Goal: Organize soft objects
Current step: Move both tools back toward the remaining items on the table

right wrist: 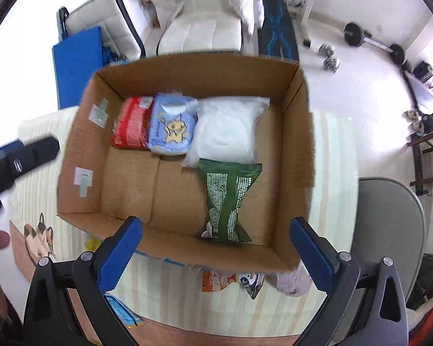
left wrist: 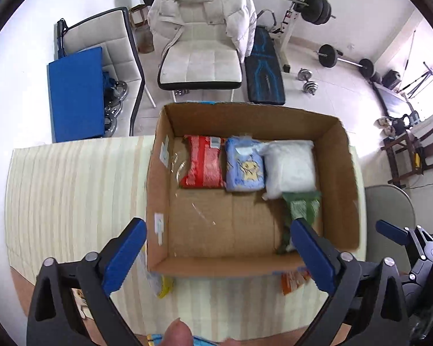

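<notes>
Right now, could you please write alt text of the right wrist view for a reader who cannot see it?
An open cardboard box on a striped table holds a red pack, a blue pack and a white bag in a row, with a green bag in front of the white one. The right gripper hovers open at its near edge.

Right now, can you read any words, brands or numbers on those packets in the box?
None are readable.
Red packet: print too blurred.
Blue packet: cartoon only, text too small.
Green packet: print blurred.
Orange packet beside the cardboard box: lettering blurred, partly hidden.
</notes>
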The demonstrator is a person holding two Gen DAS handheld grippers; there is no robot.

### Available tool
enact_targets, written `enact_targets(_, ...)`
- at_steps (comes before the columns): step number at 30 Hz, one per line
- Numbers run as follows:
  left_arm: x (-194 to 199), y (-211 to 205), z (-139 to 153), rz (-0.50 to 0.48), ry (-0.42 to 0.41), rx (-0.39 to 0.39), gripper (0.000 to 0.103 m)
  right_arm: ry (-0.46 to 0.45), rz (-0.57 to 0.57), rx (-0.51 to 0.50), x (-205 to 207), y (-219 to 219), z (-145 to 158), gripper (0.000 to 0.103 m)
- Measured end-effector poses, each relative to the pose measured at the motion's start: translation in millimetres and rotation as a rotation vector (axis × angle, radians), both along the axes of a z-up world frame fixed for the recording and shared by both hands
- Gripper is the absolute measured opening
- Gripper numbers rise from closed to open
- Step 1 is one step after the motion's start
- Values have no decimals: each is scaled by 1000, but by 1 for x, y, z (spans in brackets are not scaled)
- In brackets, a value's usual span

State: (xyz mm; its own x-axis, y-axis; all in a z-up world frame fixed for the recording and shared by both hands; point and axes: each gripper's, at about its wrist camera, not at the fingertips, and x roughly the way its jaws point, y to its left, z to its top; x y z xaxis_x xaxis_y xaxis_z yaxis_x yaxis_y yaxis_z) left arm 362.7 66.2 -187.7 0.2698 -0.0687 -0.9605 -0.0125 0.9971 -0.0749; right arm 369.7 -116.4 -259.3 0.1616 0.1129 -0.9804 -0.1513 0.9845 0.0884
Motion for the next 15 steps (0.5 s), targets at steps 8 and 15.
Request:
enact_targets(8, -55, 4, 24, 14, -86, 6, 103, -180, 15, -1, -57, 6, 57, 103)
enact_targets(15, -132, 38, -9, 242, 17, -60, 103, -154, -93, 42, -101, -43, 46, 103)
